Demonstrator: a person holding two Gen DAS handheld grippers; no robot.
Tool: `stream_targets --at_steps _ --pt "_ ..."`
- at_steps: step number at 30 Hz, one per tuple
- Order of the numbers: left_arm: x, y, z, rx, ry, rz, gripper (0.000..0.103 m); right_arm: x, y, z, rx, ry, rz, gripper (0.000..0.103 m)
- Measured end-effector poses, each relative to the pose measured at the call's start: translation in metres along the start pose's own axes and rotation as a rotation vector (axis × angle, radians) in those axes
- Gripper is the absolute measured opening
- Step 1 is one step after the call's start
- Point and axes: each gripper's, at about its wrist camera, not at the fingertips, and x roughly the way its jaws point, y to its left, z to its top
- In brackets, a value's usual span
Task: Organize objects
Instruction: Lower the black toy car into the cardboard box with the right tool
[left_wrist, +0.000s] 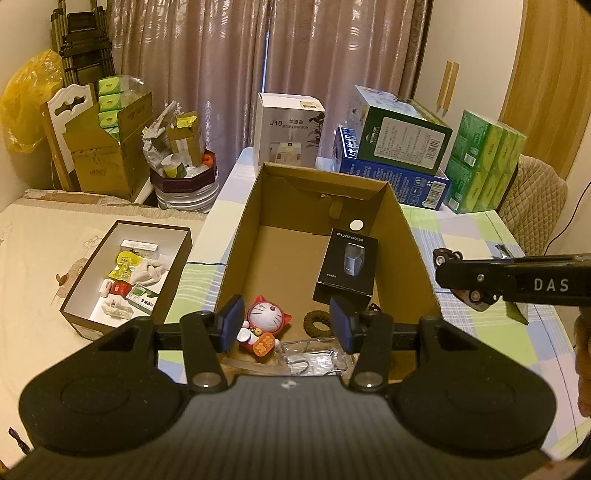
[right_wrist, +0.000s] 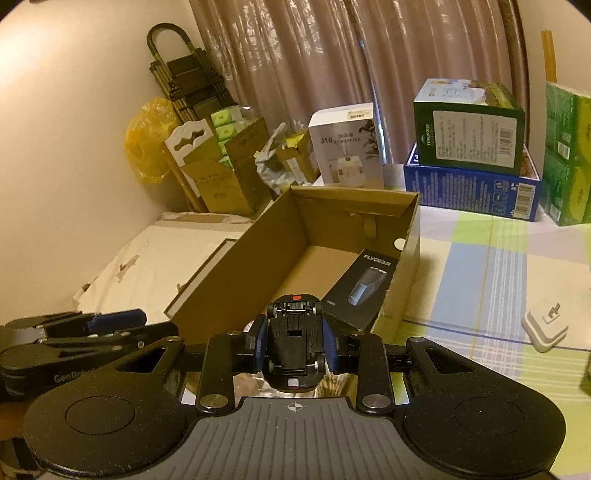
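Item 1, right gripper (right_wrist: 295, 347): clamped on a small black toy car (right_wrist: 294, 341), blue pads pressed to both flanks. The car rides underside-up, chassis and wheels facing the camera, nose pointing away; a side grip suits its narrow body and keeps the wheels free. It hangs at the near end of the cardboard box (right_wrist: 280, 236), just ahead and below, probably so the car can go in next.

Item 2, left gripper (left_wrist: 286, 325): jaws parted, nothing between the pads, poised over the box's near end. Directly beneath sit a red-and-white cat figurine (left_wrist: 264, 325), a clear plastic case (left_wrist: 314, 356) and a dark braided ring (left_wrist: 318, 320). The figurine lies closest to the left pad, apparently not touched, though the angle makes this hard to judge.

Item 3, beyond both grippers, inside the box: a black shaver box (left_wrist: 347, 264) against the right wall, standing neatly to leave floor space for loose items.

Item 4, left of the left gripper: an open shallow tray (left_wrist: 177, 266) of small packets.

Item 5, right of the right gripper: a white plug adapter (right_wrist: 546, 326) on the checked tablecloth (right_wrist: 480, 266), not yet boxed.

Item 6, farthest: stacked retail cartons (right_wrist: 469, 162) before the curtain.
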Motion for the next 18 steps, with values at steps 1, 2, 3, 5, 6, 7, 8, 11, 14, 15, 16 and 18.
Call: stream_targets --at_steps 1,2,3,5,6,7,8,11,14,15,16,18 --pt "0.000 0.001 0.000 -0.002 0.000 0.000 0.046 0.002 -0.001 0.000 0.006 -0.004 0.014 0.028" --pt "0.001 0.001 0.000 -0.003 0.001 0.001 0.046 0.005 -0.002 0.001 0.013 -0.002 0.023 0.029" --pt "0.001 0.001 0.000 -0.003 0.002 0.002 0.047 0.006 -0.003 0.001 0.018 -0.005 0.018 0.039" --pt "0.002 0.002 -0.001 -0.005 0.002 0.005 0.048 0.005 -0.006 0.001 0.038 -0.026 0.009 0.065" --pt "0.002 0.003 -0.001 -0.006 0.002 0.006 0.049 0.003 -0.009 0.001 0.051 -0.038 0.015 0.067" --pt "0.002 0.003 -0.001 -0.007 0.001 0.007 0.050 0.000 -0.011 0.000 0.059 -0.040 0.021 0.067" --pt "0.002 0.003 -0.002 -0.009 0.001 0.008 0.052 -0.002 -0.012 0.000 0.062 -0.041 0.018 0.067" --pt "0.000 0.002 -0.003 -0.009 -0.004 0.010 0.057 -0.011 -0.016 -0.002 0.070 -0.046 0.011 0.067" --pt "-0.002 -0.001 -0.005 -0.012 -0.004 0.004 0.059 -0.020 -0.019 -0.006 0.083 -0.045 0.003 0.067" --pt "-0.003 -0.003 -0.006 -0.012 -0.005 0.002 0.060 -0.023 -0.019 -0.008 0.086 -0.045 0.000 0.067" --pt "-0.005 -0.005 -0.006 -0.011 -0.006 0.001 0.060 -0.026 -0.020 -0.009 0.088 -0.045 -0.003 0.067" --pt "-0.008 -0.008 -0.007 -0.010 -0.007 -0.001 0.062 -0.033 -0.021 -0.014 0.092 -0.046 -0.010 0.067"
